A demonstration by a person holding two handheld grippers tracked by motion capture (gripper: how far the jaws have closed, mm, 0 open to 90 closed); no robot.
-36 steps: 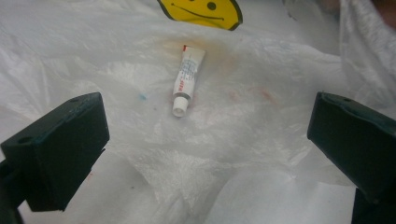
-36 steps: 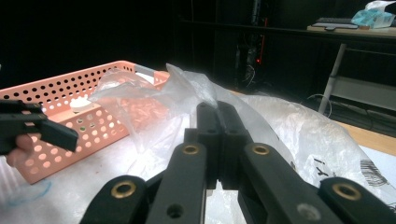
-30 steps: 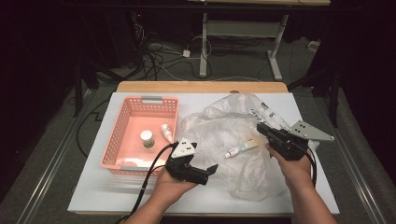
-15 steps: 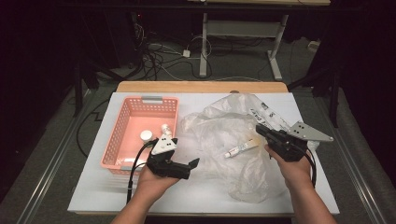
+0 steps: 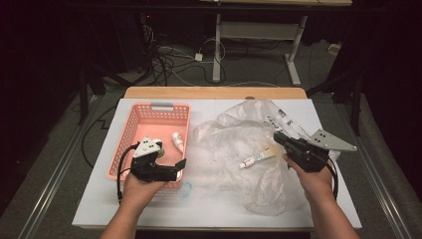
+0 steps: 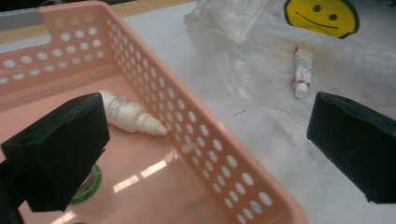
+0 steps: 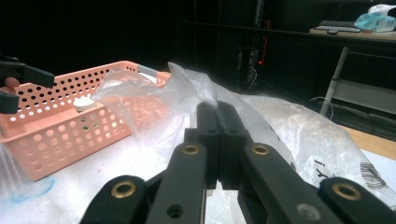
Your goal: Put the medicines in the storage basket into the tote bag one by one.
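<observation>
Left gripper [image 5: 180,164]: held over the basket's near edge; jaws are seen wide apart in the left gripper view, nothing between them.
Right gripper [image 7: 217,112]: jaws are pressed together on a fold of the bag, which is pinched at their tips in the right gripper view; in the high view it is held at the bag's 3 o'clock side.
Bag [image 5: 249,144]: clear plastic, crumpled, spread on the table right of the basket; a yellow smiley print [image 6: 322,16] is seen on it at 1 o'clock in the left gripper view.
Tube [image 5: 256,159]: small and white, laid flat on or under the bag's film, at 9 o'clock from the right gripper and apart from it.
Basket [image 5: 130,134]: pink, perforated, set on the table's left half.
Bottle [image 6: 128,115]: white, laid on its side inside the basket, tip against the wall.
Green-rimmed item [image 6: 88,185]: on the basket floor, partly hidden by a left jaw; its kind cannot be told.
Table [image 5: 199,204]: white top.
</observation>
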